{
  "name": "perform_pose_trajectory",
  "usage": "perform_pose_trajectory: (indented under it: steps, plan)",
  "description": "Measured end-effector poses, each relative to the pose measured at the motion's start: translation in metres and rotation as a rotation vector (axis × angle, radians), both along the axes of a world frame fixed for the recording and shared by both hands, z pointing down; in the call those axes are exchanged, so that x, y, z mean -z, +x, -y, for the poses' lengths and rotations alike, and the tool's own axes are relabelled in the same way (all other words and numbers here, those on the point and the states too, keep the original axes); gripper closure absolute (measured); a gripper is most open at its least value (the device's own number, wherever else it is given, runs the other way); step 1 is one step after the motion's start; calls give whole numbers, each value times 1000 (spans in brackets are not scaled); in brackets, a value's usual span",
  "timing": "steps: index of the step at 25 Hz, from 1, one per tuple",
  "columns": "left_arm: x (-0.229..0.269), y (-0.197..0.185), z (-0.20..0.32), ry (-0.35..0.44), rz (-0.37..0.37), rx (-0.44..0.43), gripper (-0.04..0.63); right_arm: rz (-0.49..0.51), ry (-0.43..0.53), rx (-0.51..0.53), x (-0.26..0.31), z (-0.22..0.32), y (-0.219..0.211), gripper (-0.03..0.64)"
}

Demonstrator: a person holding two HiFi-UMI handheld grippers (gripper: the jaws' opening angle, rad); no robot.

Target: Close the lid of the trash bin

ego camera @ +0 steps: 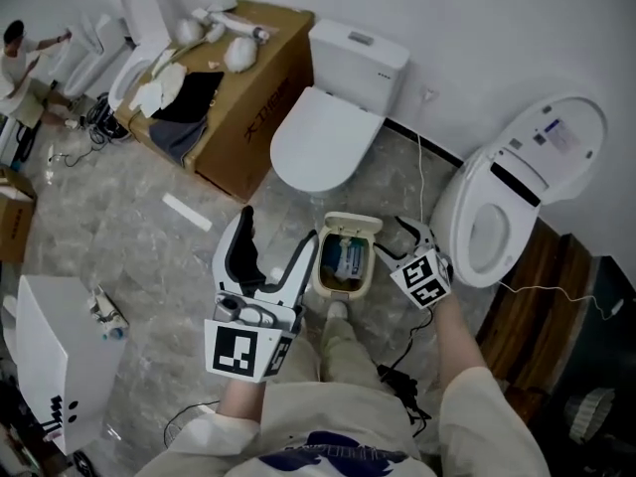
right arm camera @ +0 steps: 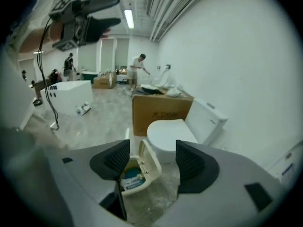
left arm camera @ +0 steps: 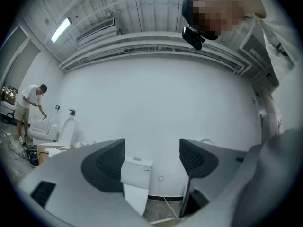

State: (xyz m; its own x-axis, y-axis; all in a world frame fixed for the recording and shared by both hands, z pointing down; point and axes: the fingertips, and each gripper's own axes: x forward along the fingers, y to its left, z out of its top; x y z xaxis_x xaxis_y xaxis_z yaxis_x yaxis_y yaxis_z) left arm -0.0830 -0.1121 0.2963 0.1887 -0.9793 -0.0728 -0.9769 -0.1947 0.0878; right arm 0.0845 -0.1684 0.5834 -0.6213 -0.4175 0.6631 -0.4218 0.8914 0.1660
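The cream trash bin [ego camera: 343, 266] stands on the floor before me with its lid [ego camera: 350, 224] tipped up and back; blue and white rubbish lies inside. My right gripper [ego camera: 397, 241] hangs open just right of the bin and points down at it. In the right gripper view the bin [right arm camera: 129, 179] and its raised lid [right arm camera: 146, 156] show between the open jaws of the right gripper [right arm camera: 152, 161], untouched. My left gripper [ego camera: 274, 251] is open left of the bin, nothing in it. In the left gripper view the left gripper [left arm camera: 151, 162] faces the wall.
A closed white toilet [ego camera: 323, 142] stands behind the bin and an open one [ego camera: 497, 217] to its right. A cardboard box [ego camera: 238, 97] sits at the back left, a white cabinet [ego camera: 50, 351] at the near left. My shoe [ego camera: 338, 311] is at the bin's near edge. A black cable [ego camera: 407, 376] lies near it.
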Motion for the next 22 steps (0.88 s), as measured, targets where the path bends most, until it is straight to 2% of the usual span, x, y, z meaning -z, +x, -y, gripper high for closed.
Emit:
perform_pose_trajectory:
  steps: [4,9,16,22]
  plan:
    - [-16,-15,4,-9,23,37,250,-168,-96,151,-77,17,-22,304]
    - [-54,-36,21,-49,40,79,250,-323,-183,252,-153,39,-41,310]
    - [-89,-61,50,-73,33,111,250,-386,-263,321,-198,34,-59,324]
    - [-87,-70,72,-65,51,97,250,-370,-303,303,-201,20,-60,327]
